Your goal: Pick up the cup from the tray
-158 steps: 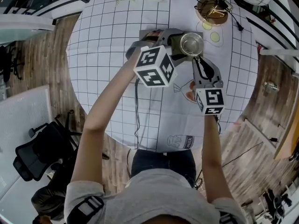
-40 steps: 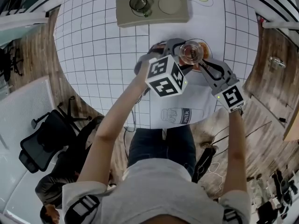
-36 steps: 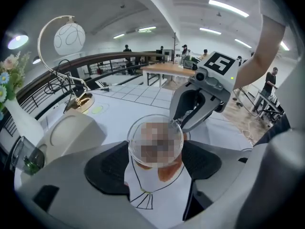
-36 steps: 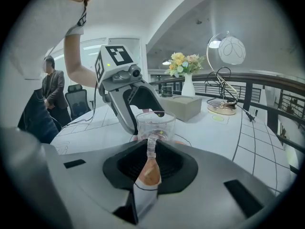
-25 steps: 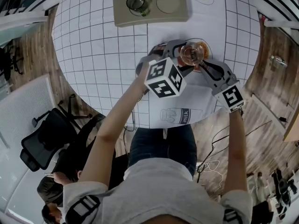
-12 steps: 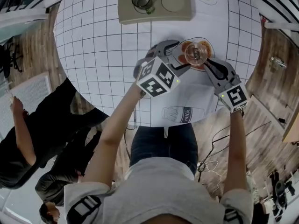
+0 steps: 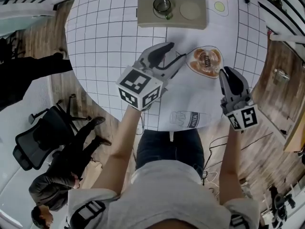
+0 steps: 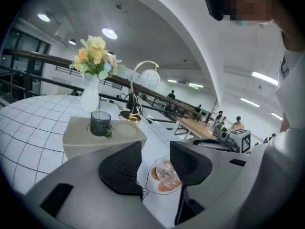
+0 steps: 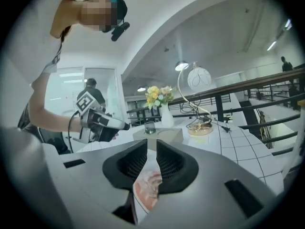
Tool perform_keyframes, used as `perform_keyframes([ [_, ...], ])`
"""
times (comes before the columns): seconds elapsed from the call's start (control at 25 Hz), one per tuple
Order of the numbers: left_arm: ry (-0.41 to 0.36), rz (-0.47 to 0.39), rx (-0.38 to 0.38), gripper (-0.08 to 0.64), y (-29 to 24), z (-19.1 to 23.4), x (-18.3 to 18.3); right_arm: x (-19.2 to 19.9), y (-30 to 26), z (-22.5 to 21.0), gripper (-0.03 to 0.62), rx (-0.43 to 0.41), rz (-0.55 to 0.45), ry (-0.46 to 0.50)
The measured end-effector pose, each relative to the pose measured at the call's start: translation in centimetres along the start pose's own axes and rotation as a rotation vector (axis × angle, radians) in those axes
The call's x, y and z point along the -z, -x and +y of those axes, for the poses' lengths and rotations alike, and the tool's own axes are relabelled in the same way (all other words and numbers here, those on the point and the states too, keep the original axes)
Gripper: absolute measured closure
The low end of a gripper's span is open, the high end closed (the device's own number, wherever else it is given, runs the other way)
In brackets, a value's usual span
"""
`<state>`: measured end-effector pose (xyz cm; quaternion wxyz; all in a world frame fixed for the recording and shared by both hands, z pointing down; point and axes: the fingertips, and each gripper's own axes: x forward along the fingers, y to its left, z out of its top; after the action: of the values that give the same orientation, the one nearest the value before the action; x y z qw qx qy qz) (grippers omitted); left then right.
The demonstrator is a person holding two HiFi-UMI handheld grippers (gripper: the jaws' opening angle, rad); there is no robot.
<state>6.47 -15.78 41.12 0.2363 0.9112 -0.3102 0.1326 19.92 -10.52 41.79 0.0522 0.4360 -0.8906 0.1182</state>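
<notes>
Two grippers, head view: left gripper (image 7: 174, 54) and right gripper (image 7: 229, 71) hung short of the tray (image 7: 190, 21); the cup (image 7: 162, 6) stood upright in its left hollow, beyond both, nearer to the left one.
Left gripper view: left gripper (image 8: 155, 151) jaws half apart, had just been closing, nothing between them; cup (image 8: 100, 123) ahead, left of the gap.
Right gripper view: right gripper (image 9: 151, 149) jaws narrow, not touching, empty; cup (image 9: 150, 127) far ahead, in line with the slit.

A vase of flowers (image 8: 90, 95) and a gold-ringed globe lamp (image 8: 149, 78) stand near the worktop's (image 7: 105, 42) far edge; a black office chair (image 7: 33, 147) stands on the floor.
</notes>
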Motion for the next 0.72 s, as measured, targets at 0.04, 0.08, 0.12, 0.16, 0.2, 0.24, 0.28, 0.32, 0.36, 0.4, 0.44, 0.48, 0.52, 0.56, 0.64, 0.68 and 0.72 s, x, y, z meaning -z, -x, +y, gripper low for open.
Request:
perform_keyframes([
  [0.04,0.002,-0.022,-0.015,0.385,0.6,0.2,-0.6,-1.1,-0.4,0.6,0.541,0.002,-0.031,-0.010],
  [0.08,0.005,-0.040,-0.031,0.390,1.2,0.4,-1.2,-2.1,-0.9,1.3,0.541,-0.002,-0.054,-0.016],
  [0.12,0.012,-0.056,-0.047,0.390,1.7,0.7,-1.6,-3.0,-1.5,2.1,0.541,-0.007,-0.068,-0.017],
  [0.16,0.019,-0.072,-0.064,0.387,2.3,1.0,-2.0,-3.7,-2.3,2.8,0.541,-0.010,-0.074,-0.014],
  [0.2,0.021,-0.083,-0.079,0.380,2.9,1.4,-2.3,-4.4,-3.1,3.6,0.541,-0.007,-0.077,-0.012],
  [0.24,0.018,-0.089,-0.094,0.359,3.5,1.9,-2.5,-5.0,-4.1,4.2,0.541,0.002,-0.081,-0.018],
  [0.28,0.010,-0.092,-0.108,0.352,4.0,2.4,-2.7,-5.6,-5.2,4.8,0.541,0.016,-0.089,-0.039],
  [0.32,0.004,-0.095,-0.119,0.351,4.6,2.9,-2.9,-6.2,-6.3,5.4,0.543,0.030,-0.101,-0.071],
  [0.36,0.007,-0.103,-0.124,0.348,5.1,3.5,-3.1,-6.7,-7.5,6.0,0.541,0.042,-0.112,-0.106],
  [0.4,0.018,-0.114,-0.124,0.344,5.7,4.1,-3.4,-7.1,-8.7,6.7,0.543,0.053,-0.118,-0.131],
  [0.44,0.031,-0.127,-0.121,0.344,6.3,4.7,-3.8,-7.5,-10.0,7.2,0.543,0.065,-0.118,-0.139],
  [0.48,0.037,-0.138,-0.122,0.340,6.8,5.5,-4.2,-7.7,-11.2,7.6,0.543,0.077,-0.111,-0.136],
  [0.52,0.027,-0.142,-0.128,0.339,7.3,6.4,-4.7,-7.7,-12.4,7.7,0.543,0.092,-0.102,-0.129],
  [0.56,-0.002,-0.135,-0.136,0.333,7.8,7.3,-5.1,-7.7,-13.5,7.6,0.541,0.110,-0.091,-0.125],
  [0.64,-0.087,-0.099,-0.142,0.322,8.4,8.8,-5.8,-7.5,-15.4,7.0,0.541,0.157,-0.069,-0.123],
  [0.68,-0.126,-0.081,-0.141,0.322,8.6,9.4,-6.1,-7.3,-16.3,6.5,0.541,0.184,-0.055,-0.122],
  [0.72,-0.159,-0.066,-0.139,0.322,8.7,10.1,-6.4,-6.9,-17.0,6.1,0.541,0.210,-0.035,-0.116],
])
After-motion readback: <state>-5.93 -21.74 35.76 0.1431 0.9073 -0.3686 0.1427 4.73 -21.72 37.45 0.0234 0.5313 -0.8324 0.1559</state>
